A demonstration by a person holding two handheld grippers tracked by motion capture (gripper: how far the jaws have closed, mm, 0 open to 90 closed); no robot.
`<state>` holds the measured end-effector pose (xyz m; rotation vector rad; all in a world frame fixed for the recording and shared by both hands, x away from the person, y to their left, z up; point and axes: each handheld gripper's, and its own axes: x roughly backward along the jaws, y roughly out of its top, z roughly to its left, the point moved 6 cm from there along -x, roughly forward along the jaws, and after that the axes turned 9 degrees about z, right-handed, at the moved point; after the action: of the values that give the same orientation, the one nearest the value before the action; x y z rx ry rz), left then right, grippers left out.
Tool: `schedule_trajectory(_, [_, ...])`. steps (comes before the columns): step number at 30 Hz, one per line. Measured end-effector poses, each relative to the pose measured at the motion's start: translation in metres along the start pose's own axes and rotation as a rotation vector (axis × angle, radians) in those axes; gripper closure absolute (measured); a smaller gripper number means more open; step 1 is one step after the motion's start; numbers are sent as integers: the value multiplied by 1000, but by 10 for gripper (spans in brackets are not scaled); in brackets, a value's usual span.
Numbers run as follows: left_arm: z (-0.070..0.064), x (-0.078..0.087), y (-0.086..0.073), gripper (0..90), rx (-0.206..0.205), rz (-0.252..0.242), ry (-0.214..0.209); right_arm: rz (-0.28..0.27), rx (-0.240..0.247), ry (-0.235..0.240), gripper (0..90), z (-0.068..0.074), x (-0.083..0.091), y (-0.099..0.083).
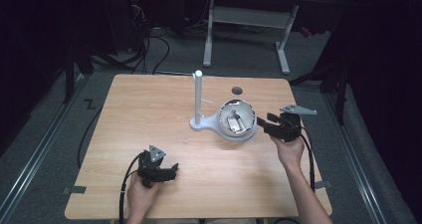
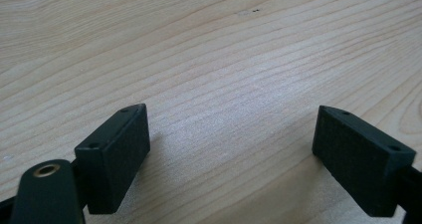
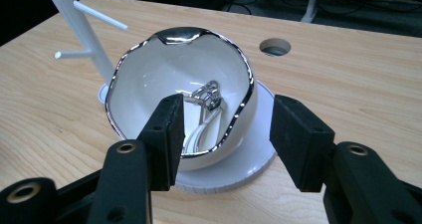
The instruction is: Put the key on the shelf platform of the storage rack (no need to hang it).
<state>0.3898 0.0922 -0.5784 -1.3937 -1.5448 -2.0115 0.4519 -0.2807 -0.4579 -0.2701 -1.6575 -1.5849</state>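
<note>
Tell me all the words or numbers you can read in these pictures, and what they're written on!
None: there are no words, numbers or signs to read.
The white bowl with its silver rim is plain.
The white stand is plain.
The wooden table shows just wood grain.
The left tongs and right tongs carry no label.

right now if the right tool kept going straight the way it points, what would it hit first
Most likely the near rim of the white bowl: the right tool is open and aimed at it, one jaw seemingly already over the rim, though depth is unclear.
</note>
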Motion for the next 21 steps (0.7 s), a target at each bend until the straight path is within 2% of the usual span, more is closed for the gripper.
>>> schedule_trajectory(7, [0,0,0,153,-1,0,0,-9,11,-10,483,-2,10,-1])
schedule_trajectory(15, [0,0,0,153,-1,0,0,-16,-14,-3,486,-7,20,-10])
schedule_trajectory(21, [0,0,0,153,-1,0,0,-12,-4,-17,485,-11,29,-16])
